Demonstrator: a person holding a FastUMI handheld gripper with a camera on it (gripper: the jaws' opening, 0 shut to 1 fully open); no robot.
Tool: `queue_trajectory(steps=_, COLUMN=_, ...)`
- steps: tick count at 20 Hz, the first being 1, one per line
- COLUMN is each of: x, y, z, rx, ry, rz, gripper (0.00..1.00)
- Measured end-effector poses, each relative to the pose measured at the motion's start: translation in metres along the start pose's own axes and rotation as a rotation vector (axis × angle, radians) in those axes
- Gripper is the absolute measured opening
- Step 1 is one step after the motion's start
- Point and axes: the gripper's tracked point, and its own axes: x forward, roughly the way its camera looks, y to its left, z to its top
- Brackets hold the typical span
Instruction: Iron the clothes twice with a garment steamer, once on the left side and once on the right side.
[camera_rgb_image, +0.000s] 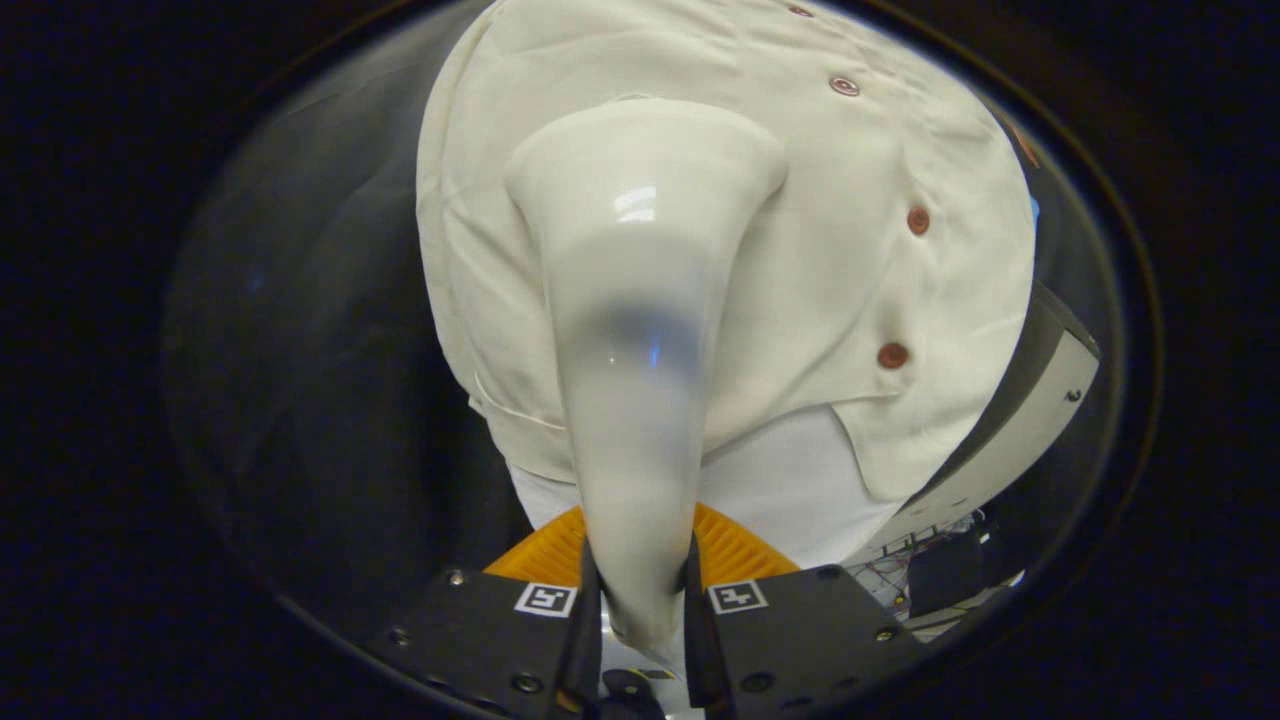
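The gripper (640, 590) was clenched on the garment steamer (640, 330) at its handle, the wide head pointing at the cream shirt (850, 290) just beyond (left of the button row), presumably for a steaming pass.

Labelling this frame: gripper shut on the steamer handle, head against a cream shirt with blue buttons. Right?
Not quite. The gripper view shows the buttons are reddish brown, not blue. The rest holds: gripper shut on the garment steamer handle, head against the cream shirt.

No text, label, brand or number can be read anywhere.
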Motion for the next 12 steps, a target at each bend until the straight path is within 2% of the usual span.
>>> queue_trajectory(steps=7, x=-0.024, y=-0.005, z=-0.039, rx=0.028, ry=0.053, rz=0.043, gripper=0.3)
queue_trajectory(steps=12, x=-0.06, y=-0.016, z=-0.037, rx=0.074, ry=0.023, rz=0.048, gripper=0.29)
